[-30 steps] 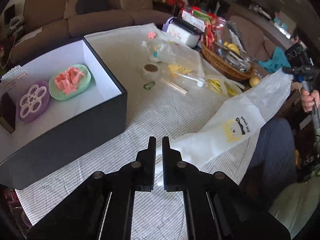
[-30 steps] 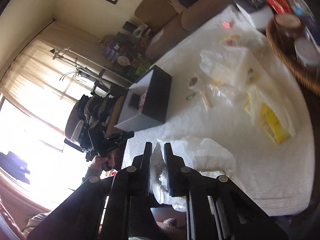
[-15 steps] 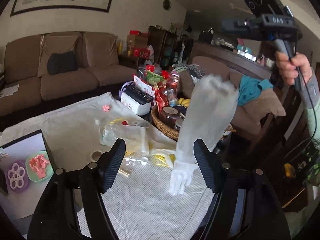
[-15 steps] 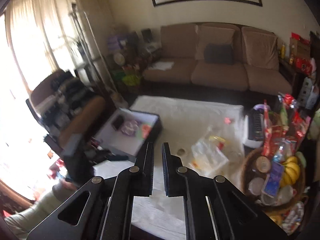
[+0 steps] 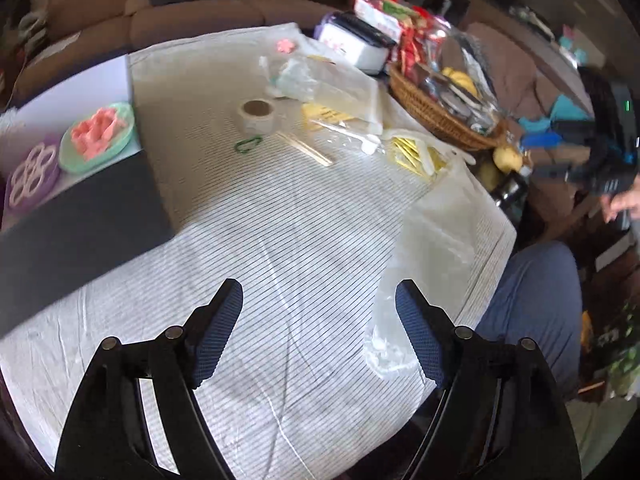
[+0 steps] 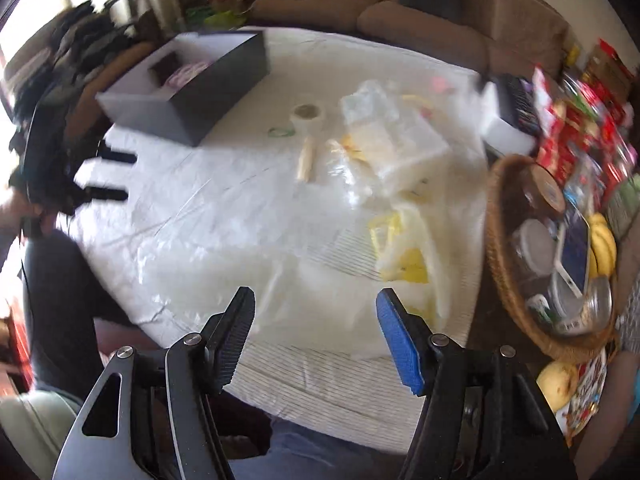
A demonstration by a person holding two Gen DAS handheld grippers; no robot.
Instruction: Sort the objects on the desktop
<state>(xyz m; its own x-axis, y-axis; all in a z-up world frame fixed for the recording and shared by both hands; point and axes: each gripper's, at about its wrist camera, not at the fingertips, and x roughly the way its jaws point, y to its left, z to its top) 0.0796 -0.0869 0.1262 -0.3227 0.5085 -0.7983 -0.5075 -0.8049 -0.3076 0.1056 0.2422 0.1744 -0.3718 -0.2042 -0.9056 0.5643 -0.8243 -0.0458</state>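
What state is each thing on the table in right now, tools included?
Left tool: open, nothing between its pads; has just been opening.
Right tool: open, empty; has just been opening.
Clear plastic bag: released, lying crumpled at the table's near edge.
Black box: open-topped, green dish and purple mould inside.
Tape roll: lying flat on the cloth.
Wicker basket: full.

Your right gripper (image 5: 600, 148) appears motion-blurred at the left wrist view's right edge. The black box (image 5: 80, 216) is cut off at the left edge, hiding part of its contents.
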